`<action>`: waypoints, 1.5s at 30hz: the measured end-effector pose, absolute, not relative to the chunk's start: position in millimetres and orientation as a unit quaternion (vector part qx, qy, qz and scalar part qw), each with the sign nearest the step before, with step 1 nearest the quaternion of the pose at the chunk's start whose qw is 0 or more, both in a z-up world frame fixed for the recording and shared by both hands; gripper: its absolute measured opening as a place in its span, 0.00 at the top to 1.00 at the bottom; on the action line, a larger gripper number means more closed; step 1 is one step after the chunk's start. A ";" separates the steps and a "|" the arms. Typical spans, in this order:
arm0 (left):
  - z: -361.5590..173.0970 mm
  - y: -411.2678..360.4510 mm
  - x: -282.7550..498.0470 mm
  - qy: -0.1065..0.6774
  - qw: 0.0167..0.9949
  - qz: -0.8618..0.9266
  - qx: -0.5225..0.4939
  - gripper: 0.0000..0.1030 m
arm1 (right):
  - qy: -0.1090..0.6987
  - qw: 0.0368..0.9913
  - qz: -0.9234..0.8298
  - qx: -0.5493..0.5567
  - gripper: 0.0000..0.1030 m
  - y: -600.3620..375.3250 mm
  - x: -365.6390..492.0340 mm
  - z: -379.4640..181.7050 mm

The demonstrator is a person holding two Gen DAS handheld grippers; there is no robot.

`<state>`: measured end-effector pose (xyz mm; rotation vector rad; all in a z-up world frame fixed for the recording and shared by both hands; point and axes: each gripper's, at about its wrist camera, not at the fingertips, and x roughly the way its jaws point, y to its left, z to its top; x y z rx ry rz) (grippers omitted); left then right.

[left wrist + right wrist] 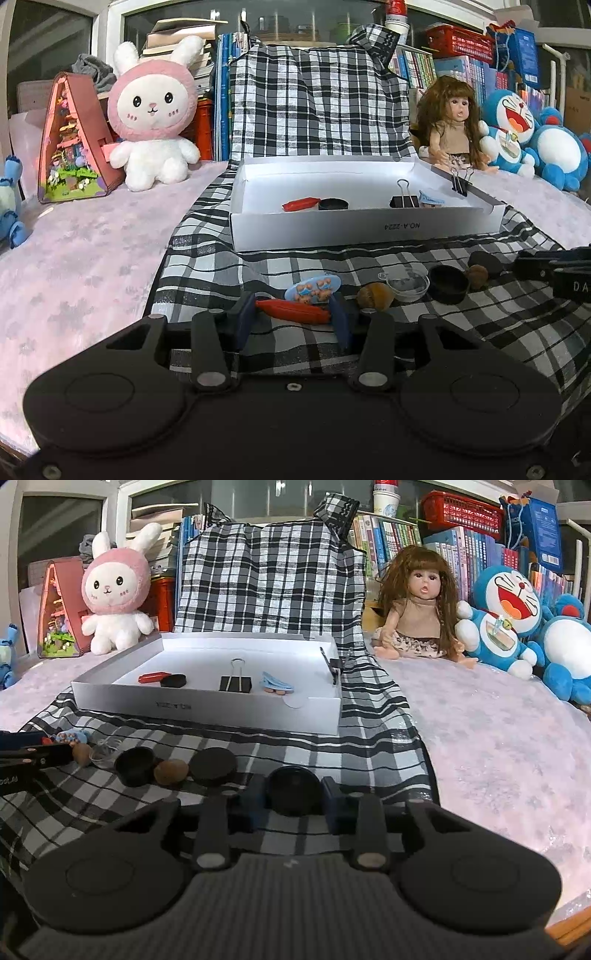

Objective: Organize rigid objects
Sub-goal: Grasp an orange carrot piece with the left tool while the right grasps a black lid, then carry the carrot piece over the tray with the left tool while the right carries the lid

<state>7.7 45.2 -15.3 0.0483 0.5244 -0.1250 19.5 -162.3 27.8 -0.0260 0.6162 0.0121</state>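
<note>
Fingers (245, 320) of left gripper (291, 317) clamp red piece (293, 311) endwise, long axis crosswise; right gripper (293, 797) pinches black cap (294, 791), open side up.

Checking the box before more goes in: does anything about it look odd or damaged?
Nothing looks damaged. One oddity: a black binder clip is clamped onto the right wall of the white box, while another binder clip lies loose inside.

left gripper (293, 317): black body, silver screws | right gripper (293, 797): ribbed black body | fingers (245, 319): blue
</note>
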 end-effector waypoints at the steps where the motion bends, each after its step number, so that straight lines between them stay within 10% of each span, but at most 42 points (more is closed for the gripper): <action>1: -14.6 45.4 7.7 0.260 0.963 -0.062 0.022 0.59 | 0.302 0.953 0.007 -0.013 0.63 -161.6 19.5 28.5; 26: 51.7 40.8 54.8 0.250 0.965 -0.074 -0.007 0.60 | 0.309 0.949 0.007 0.064 0.63 -181.8 71.2 66.5; 45: 48.6 30.4 164.1 0.406 0.909 -0.084 -0.048 0.60 | 0.437 0.895 0.049 0.077 0.63 -185.8 164.4 68.9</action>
